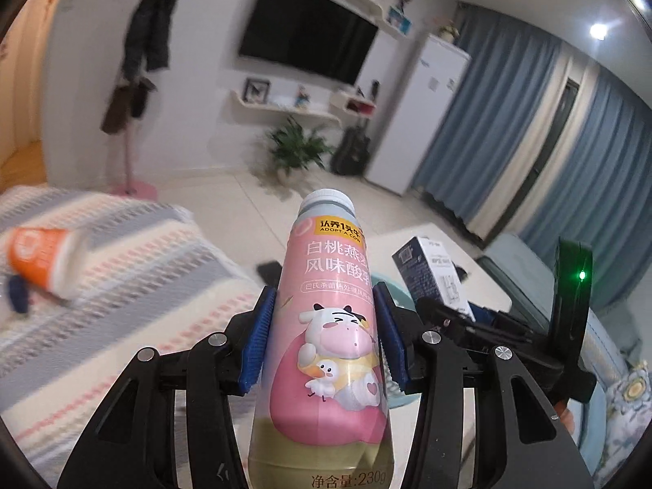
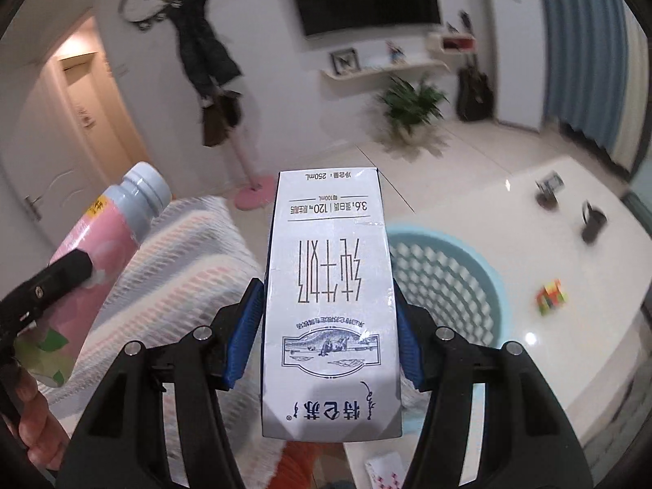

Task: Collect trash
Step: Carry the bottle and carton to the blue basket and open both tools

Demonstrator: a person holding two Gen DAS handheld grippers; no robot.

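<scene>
Two tools, each with a load. Left wrist view: the left tool (image 1: 322, 338) is clamped on a pink yogurt bottle (image 1: 326, 326), blue pads (image 1: 256, 342) pressing its sides at mid-height; the bottle stands along the tool's line, its white cap (image 1: 326, 199) at the far end, cartoon cow label facing the camera. To the right, near, the right tool (image 1: 460, 313) shows side-on with a dark blue milk carton (image 1: 432, 277) in its grip. Left of the bottle, a striped blanket (image 1: 122, 277) with an orange-and-white cup (image 1: 40, 258) lying on its side, blurred. Beyond, a wall television (image 1: 305, 36), a potted plant (image 1: 295, 148) on the floor, blue curtains (image 1: 529, 122). Right wrist view: the right tool (image 2: 328, 334) is clamped on the milk carton (image 2: 330, 305), white face toward the camera, print upside down, pads (image 2: 244, 338) on both narrow sides. Behind the carton and to its right, a light blue lattice basket (image 2: 448, 281) sits on the white worktop (image 2: 570, 346); the carton overlaps the basket's left rim in this view, and I cannot tell whether it is over the opening. On the worktop, a coloured puzzle cube (image 2: 551, 296) and two small dark objects (image 2: 593, 222), blurred. At the left edge, the pink bottle (image 2: 102, 252) tilted in the left tool (image 2: 49, 285), with fingers of a hand (image 2: 36, 428) below.
</scene>
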